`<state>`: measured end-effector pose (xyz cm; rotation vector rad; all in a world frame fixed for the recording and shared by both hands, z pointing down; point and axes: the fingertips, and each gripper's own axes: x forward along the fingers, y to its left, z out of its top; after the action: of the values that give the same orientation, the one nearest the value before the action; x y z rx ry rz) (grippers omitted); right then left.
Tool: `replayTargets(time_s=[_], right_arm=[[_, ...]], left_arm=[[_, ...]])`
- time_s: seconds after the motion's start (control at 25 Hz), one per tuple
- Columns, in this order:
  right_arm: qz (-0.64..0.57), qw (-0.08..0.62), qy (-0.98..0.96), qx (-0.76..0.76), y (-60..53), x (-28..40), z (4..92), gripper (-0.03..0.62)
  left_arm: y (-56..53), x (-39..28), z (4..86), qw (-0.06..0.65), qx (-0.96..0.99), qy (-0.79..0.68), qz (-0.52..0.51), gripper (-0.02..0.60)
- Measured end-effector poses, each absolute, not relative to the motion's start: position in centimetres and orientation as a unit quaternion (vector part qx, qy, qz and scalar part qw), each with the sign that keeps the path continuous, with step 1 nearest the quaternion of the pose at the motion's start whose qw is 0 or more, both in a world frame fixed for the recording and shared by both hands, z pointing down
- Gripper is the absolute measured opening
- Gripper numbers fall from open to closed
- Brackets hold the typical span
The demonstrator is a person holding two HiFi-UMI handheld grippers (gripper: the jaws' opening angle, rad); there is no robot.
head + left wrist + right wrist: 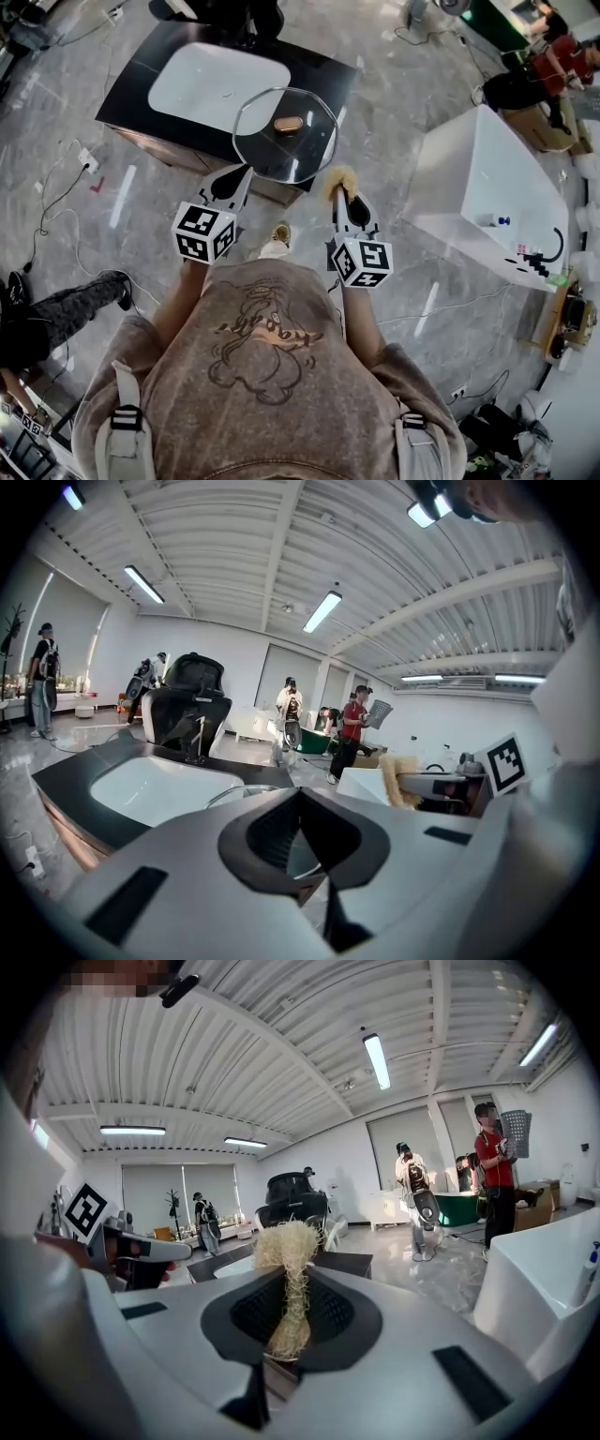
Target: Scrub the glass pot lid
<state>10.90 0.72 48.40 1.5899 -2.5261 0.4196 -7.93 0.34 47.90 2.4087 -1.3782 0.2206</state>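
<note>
The glass pot lid point(281, 148), its copper-coloured knob point(289, 123) facing up, was carried flat in the air above the near edge of a black counter point(136, 94), just short of the white sink point(220, 84) set into it. The left gripper point(242, 174) pinched the lid by its near-left rim, jaws pressed together on the thin glass, whose edge curved away ahead of them in the left gripper view point(228, 793). At the lid's near-right rim came the straw-coloured fibre scrubber point(341, 178), clamped by its stem in the right gripper point(339, 194), with the bushy tuft standing clear above the jaws point(286, 1246). Whether the tuft touched the glass could not be told from above; it sat just beside the rim. No water, foam or wet streaks showed on the lid, so the scrubbing looked not yet begun: both tools were in hand, while the rubbing of the glass appeared to remain. A white tub point(497, 178) stood well apart on the right, on a grey floor point(394, 103).
</note>
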Motion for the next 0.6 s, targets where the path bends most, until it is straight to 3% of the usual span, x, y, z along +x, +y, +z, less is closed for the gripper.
replayTargets(time_s=[0.6], right_arm=[[0.15,0.076,-0.848,0.503,-7.7,11.8,49.3,0.048]], left_arm=[[-8.0,-6.8,46.3,0.157,0.85,-0.5,0.054,0.018]])
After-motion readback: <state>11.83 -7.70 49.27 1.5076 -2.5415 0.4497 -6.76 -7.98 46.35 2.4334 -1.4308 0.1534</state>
